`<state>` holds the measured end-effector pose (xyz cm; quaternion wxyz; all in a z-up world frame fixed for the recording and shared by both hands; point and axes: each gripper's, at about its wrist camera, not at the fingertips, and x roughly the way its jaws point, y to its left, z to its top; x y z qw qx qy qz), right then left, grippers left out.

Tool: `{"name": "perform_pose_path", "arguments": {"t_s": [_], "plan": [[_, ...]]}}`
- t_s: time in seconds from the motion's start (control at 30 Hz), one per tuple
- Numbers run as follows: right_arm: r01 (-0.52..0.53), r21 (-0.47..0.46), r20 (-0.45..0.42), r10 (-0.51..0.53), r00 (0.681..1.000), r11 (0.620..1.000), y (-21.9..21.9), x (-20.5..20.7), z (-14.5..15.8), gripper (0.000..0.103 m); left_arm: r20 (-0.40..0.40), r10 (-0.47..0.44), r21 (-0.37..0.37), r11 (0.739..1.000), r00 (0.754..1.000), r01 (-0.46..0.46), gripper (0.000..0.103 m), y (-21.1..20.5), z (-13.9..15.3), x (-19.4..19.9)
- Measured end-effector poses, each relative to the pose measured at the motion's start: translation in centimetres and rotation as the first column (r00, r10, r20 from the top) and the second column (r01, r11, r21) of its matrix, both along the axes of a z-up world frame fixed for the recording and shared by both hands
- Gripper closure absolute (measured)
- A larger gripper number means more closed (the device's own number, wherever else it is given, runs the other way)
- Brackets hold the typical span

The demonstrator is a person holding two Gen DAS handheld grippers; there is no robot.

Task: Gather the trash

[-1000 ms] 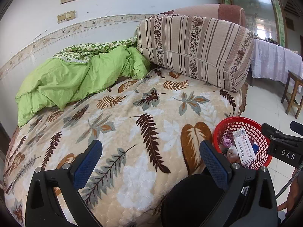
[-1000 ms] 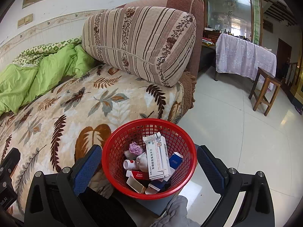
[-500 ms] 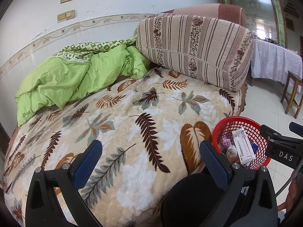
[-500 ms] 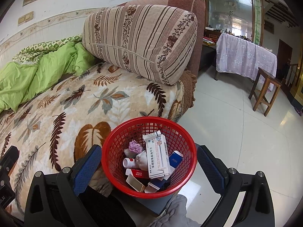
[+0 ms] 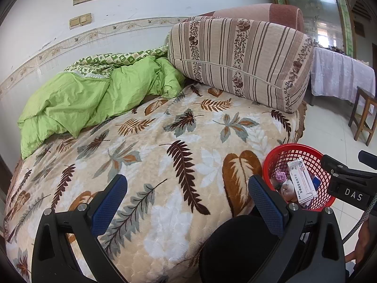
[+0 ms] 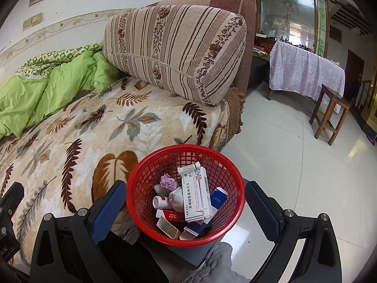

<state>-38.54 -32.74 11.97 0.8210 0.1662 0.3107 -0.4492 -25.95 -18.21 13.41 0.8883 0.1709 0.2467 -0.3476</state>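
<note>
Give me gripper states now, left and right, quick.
Left gripper: open, holding nothing, over the leaf-print blanket.
Right gripper: open, holding nothing; the red basket of trash sits in view between its fingers, not clamped.

Both tongs, left tongs (image 5: pixel 187 197) & right tongs (image 6: pixel 185 200), had black frames w/ blue textured pads (image 5: pixel 108 197) & silver screws. Right unit showed white "DAS" lettering (image 5: pixel 353 197), plus a braided grey cable (image 5: pixel 360 221).

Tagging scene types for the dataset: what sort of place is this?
Most likely a lived-in home's main room: a sofa bed under a leaf-print blanket with a striped bolster cushion, tiled floor, and a cloth-covered table. A red basket holds trash.
</note>
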Motion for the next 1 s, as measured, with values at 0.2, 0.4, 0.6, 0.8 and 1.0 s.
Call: {"name": "perform_pose_path", "arguments": {"t_s": [0.2,0.4,0.6,0.8,1.0], "plan": [[-0.002,0.002,-0.004,0.002,1.0,1.0,-0.08,-0.08,-0.03,0.002,-0.001,0.0,0.0,1.0,1.0,0.0,0.001,0.02,0.01,0.01],[-0.003,0.001,-0.011,0.003,1.0,1.0,-0.1,-0.05,-0.11,0.002,0.0,0.0,0.0,1.0,1.0,0.0,0.001,0.03,0.02,-0.01],[-0.003,0.001,-0.012,0.003,1.0,1.0,-0.12,-0.08,-0.12,0.002,-0.001,-0.001,0.001,1.0,1.0,0.001,0.001,0.03,0.02,0.0],[-0.004,0.001,-0.012,0.004,1.0,1.0,-0.07,0.01,-0.11,0.002,-0.003,0.0,0.0,1.0,1.0,0.0,0.001,0.01,0.03,0.06],[-0.008,-0.003,-0.014,0.008,1.0,1.0,0.02,0.0,-0.4,0.002,-0.016,0.001,-0.003,1.0,1.0,-0.001,0.001,0.02,-0.25,-0.33]]}}
